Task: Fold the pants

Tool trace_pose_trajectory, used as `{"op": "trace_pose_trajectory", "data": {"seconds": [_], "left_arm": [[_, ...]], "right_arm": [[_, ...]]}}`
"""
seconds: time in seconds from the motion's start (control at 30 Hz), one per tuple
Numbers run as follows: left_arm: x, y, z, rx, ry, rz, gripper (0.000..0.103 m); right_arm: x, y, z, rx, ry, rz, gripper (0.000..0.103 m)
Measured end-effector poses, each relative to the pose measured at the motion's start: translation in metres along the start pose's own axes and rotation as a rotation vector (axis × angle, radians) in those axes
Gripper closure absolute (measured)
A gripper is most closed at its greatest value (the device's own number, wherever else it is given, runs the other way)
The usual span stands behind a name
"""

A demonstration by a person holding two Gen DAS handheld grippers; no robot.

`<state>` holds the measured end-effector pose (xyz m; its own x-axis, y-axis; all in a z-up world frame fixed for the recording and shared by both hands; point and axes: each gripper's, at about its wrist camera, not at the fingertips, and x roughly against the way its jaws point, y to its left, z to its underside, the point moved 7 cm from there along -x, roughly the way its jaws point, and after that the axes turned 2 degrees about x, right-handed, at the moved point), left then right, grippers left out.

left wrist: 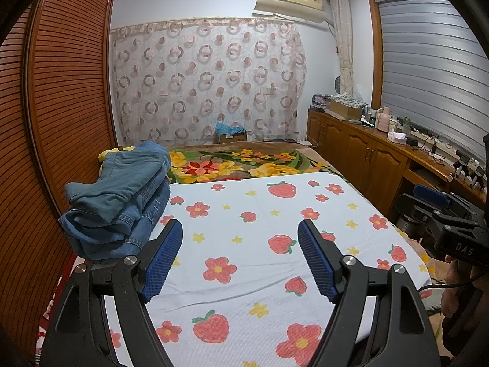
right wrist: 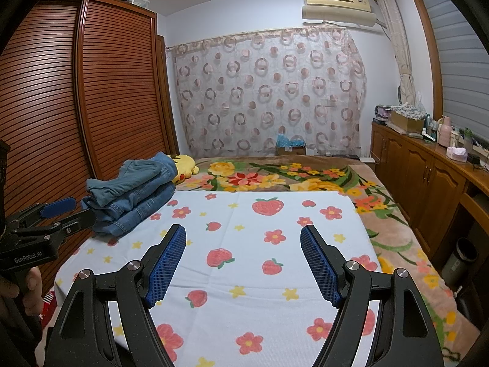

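Note:
A stack of folded blue denim pants (left wrist: 122, 202) lies at the left edge of the white strawberry-print sheet (left wrist: 259, 214), just left of and beyond my left gripper (left wrist: 240, 229). That gripper hovers open over the sheet with nothing between its blue pads. In the right wrist view the same pants (right wrist: 134, 195) sit at the far left, and my right gripper (right wrist: 243, 234) hangs open and empty above the sheet (right wrist: 275, 275). Each gripper appears at the other view's edge: the right gripper (left wrist: 428, 195) and the left gripper (right wrist: 61, 208).
A slatted wooden wardrobe (left wrist: 61, 107) stands close on the left. Wooden cabinets (right wrist: 428, 183) with bottles and boxes line the right wall. A floral blanket (right wrist: 290, 177) and a yellow plush toy (right wrist: 186, 165) lie beyond the sheet. A patterned curtain (left wrist: 207, 82) hangs at the back.

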<state>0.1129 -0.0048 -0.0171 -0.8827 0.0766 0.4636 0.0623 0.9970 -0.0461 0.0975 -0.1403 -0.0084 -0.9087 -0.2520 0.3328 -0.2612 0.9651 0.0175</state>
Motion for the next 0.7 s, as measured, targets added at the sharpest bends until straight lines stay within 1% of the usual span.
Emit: {"op": "trace_pose_trajectory", "data": {"seconds": [0.7], "left_arm": [[0.0000,0.0010,-0.0002,0.000,-0.002,0.001,0.024]], "right_arm": [[-0.0003,-0.0001,-0.0014,-0.003,-0.003,0.003,0.024]]}}
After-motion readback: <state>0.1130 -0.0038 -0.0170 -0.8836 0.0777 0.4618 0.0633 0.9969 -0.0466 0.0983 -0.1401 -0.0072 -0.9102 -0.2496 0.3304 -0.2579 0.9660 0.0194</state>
